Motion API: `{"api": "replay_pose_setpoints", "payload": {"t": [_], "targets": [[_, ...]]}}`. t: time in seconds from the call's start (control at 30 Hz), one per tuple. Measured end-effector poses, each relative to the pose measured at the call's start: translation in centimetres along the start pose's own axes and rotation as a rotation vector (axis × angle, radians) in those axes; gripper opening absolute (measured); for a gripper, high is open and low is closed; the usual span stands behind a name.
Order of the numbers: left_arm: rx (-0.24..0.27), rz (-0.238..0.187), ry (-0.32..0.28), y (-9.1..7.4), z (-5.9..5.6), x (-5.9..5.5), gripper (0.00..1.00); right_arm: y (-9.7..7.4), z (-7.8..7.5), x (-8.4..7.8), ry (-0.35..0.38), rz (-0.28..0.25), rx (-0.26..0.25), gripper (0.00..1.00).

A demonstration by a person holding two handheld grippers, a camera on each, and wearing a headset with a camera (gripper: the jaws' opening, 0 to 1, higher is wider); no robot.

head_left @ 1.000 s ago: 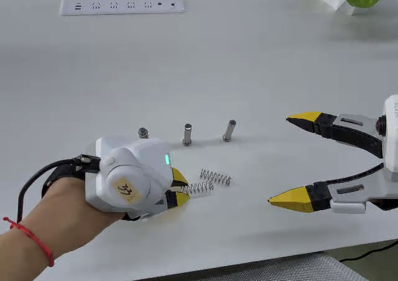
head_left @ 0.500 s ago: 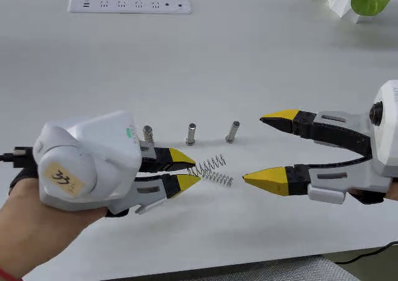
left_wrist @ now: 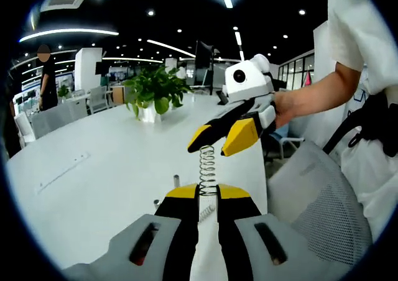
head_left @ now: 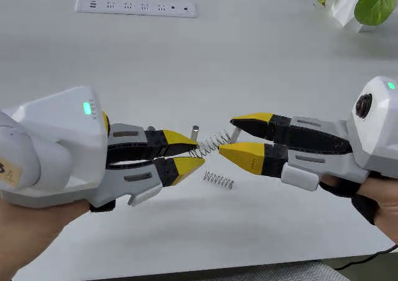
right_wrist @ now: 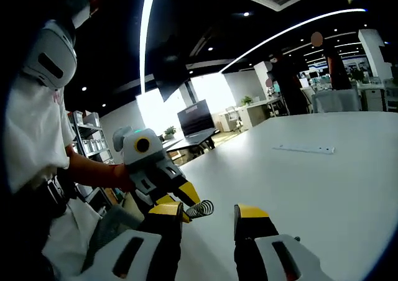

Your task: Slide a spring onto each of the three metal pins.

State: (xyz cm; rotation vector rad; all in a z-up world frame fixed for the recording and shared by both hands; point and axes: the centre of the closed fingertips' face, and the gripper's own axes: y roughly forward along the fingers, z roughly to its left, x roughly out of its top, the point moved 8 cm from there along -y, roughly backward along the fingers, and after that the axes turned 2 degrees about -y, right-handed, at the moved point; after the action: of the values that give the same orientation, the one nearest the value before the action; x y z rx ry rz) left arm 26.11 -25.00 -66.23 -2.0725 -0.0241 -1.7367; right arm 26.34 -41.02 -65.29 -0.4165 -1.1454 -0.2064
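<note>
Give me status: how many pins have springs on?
Done: nothing visible; the middle pin and right pin look bare, the third is hidden. In hand: left gripper is shut on one spring, held above the table, with the open right gripper at its free end. Left: thread that spring, then the loose spring on the table.

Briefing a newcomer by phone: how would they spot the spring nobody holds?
On the white table, find where the left gripper and right gripper nearly meet. Below that gap a spring lies flat on the table; the other spring is raised, clamped by the left gripper.
</note>
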Motion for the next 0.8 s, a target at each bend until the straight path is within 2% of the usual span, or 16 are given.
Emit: {"api": "replay_pose_setpoints", "payload": {"t": [0.1,0.3,0.53,0.8], "targets": [[0.002,-0.024,-0.015,-0.2,0.0,0.3,0.06,0.3,0.3,0.3,0.02,-0.029,0.013,0.26],[0.004,-0.064,-0.033,-0.5,0.1,0.8,0.06,0.5,0.4,0.6,0.046,-0.045,0.034,0.18],[-0.002,-0.074,-0.038,-0.4,0.0,0.9,0.06,0.6,0.7,1.1,0.072,-0.079,0.052,0.09],[-0.011,-0.073,-0.046,-0.4,-0.1,0.8,0.07,0.7,1.0,1.2,0.053,-0.062,0.052,0.07]]}}
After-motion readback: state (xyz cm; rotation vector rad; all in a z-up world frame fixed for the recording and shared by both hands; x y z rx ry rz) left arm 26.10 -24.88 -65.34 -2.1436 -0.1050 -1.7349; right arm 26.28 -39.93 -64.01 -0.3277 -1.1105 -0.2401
